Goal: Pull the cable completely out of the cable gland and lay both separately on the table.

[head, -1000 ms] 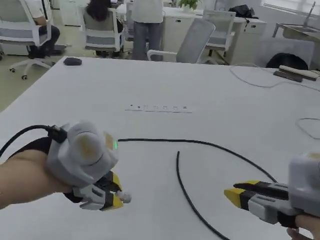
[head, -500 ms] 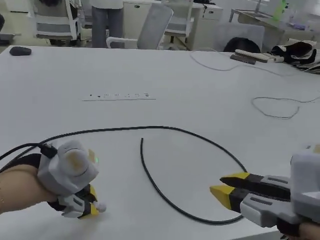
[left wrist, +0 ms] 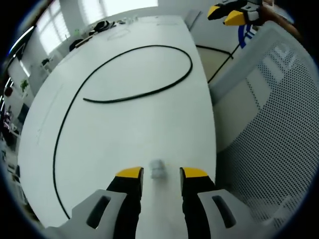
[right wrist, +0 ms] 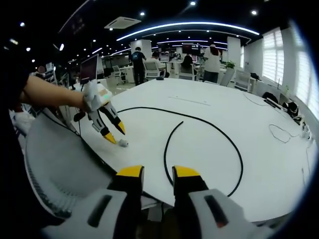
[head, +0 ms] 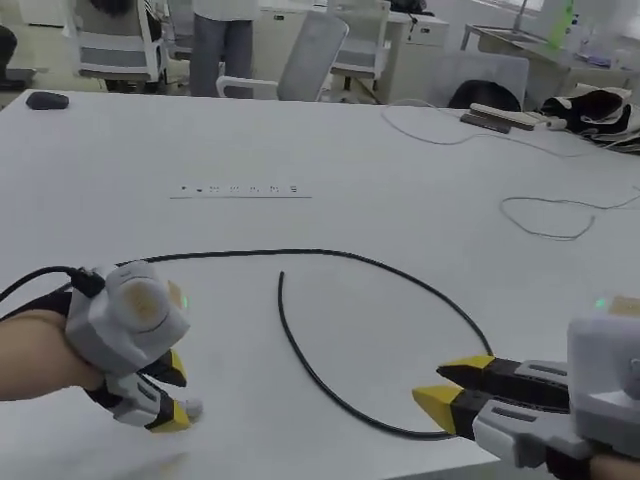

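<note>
Head view: left gripper [head: 178, 397] nose-down, fingers [head: 172, 368] astride cable gland [head: 192, 408].

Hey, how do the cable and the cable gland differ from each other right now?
Colour and size: the cable is black, long and thin, while the cable gland is a small pale stub.
Pose: the cable sweeps in a wide open loop, while the cable gland sits as one compact piece.
Place: the cable runs across the table, while the cable gland lies between the left gripper's open jaws.
Shared: both rest on the table, apart and ungripped.
</note>
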The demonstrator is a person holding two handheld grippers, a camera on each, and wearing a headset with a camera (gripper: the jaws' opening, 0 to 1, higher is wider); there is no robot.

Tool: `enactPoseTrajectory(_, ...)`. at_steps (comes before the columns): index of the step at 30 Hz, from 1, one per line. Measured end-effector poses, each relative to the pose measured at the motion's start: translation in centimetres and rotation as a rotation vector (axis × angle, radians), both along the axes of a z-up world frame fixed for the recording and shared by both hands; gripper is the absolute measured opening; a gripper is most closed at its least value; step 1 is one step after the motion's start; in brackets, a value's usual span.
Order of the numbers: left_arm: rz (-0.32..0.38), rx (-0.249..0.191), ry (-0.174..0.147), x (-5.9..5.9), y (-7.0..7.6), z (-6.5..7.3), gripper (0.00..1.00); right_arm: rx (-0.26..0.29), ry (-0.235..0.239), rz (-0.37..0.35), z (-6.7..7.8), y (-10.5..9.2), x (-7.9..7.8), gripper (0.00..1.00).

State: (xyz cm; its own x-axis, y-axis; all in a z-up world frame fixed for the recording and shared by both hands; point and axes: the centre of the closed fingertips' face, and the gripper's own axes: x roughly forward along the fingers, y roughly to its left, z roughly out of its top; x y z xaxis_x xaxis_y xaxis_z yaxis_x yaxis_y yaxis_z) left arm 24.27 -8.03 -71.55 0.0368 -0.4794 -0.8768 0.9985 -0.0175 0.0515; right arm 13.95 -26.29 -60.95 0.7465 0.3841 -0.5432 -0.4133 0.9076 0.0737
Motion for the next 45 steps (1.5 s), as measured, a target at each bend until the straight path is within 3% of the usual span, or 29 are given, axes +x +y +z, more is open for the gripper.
enactPoseTrajectory(1, 0.002, -0.005, 0.000, -0.2, 0.0, 0.4, 0.33, 0.001, 0.000, 0.006, 0.1, 0.1, 0.0, 0.23)
enactPoseTrajectory(3, 0.027, -0.026, -0.002, -1.1, 0.4, 2.5, 0.33, -0.024, 0.012, 0.098, 0.0, 1.3, -0.4, 0.24)
enactPoseTrajectory(4, 0.040, -0.036, -0.018, -1.6, 0.7, 3.6, 0.32, -0.046, 0.009, 0.107, 0.0, 1.4, -0.4, 0.24)
enactPoseTrajectory(7, 0.057, -0.038, -0.024, -3.0, 2.1, 5.7, 0.33, -0.024, 0.006, 0.123, 0.5, 2.2, -0.1, 0.25)
enactPoseTrajectory(11, 0.170, -0.106, -0.016, -4.7, 4.1, 8.8, 0.36, -0.015, -0.019, 0.169, 1.9, 3.8, 0.3, 0.25)
enactPoseTrajectory(15, 0.255, -0.159, -0.039, -5.4, 6.1, 10.6, 0.35, -0.011, 0.004, 0.243, 1.9, 5.5, -0.2, 0.30)
enactPoseTrajectory(16, 0.272, -0.162, -0.036, -5.7, 6.6, 10.8, 0.35, -0.005, 0.011, 0.255, 1.9, 5.9, -0.3, 0.31)
enactPoseTrajectory(19, 0.341, -0.181, -0.070, -6.4, 8.4, 11.7, 0.36, 0.014, 0.019, 0.270, 2.1, 6.7, -0.5, 0.32)
enactPoseTrajectory(22, 0.437, -0.236, -0.084, -6.5, 9.6, 12.3, 0.36, 0.057, 0.031, 0.277, 2.3, 7.8, -0.9, 0.32)
enactPoseTrajectory(27, 0.603, -0.319, -0.093, -6.0, 11.4, 13.0, 0.37, 0.064, 0.051, 0.274, 2.0, 8.7, -1.2, 0.32)
enactPoseTrajectory(33, 0.701, -0.306, -0.166, -5.5, 13.3, 12.5, 0.44, 0.062, 0.068, 0.256, 1.7, 9.3, -1.2, 0.34)
enactPoseTrajectory(35, 0.704, -0.293, -0.203, -5.3, 13.6, 12.3, 0.45, 0.065, 0.078, 0.242, 1.4, 9.4, -1.2, 0.35)
enactPoseTrajectory(41, 0.722, -0.265, -0.271, -5.0, 14.3, 12.0, 0.43, 0.081, 0.106, 0.232, 0.4, 10.3, -1.0, 0.37)
enactPoseTrajectory(44, 0.728, -0.263, -0.271, -5.1, 14.6, 12.1, 0.41, 0.090, 0.121, 0.230, 0.0, 10.6, -0.7, 0.38)
enactPoseTrajectory(45, 0.747, -0.307, -0.257, -5.1, 14.2, 12.8, 0.40, 0.077, 0.132, 0.232, -0.4, 10.8, -0.7, 0.39)
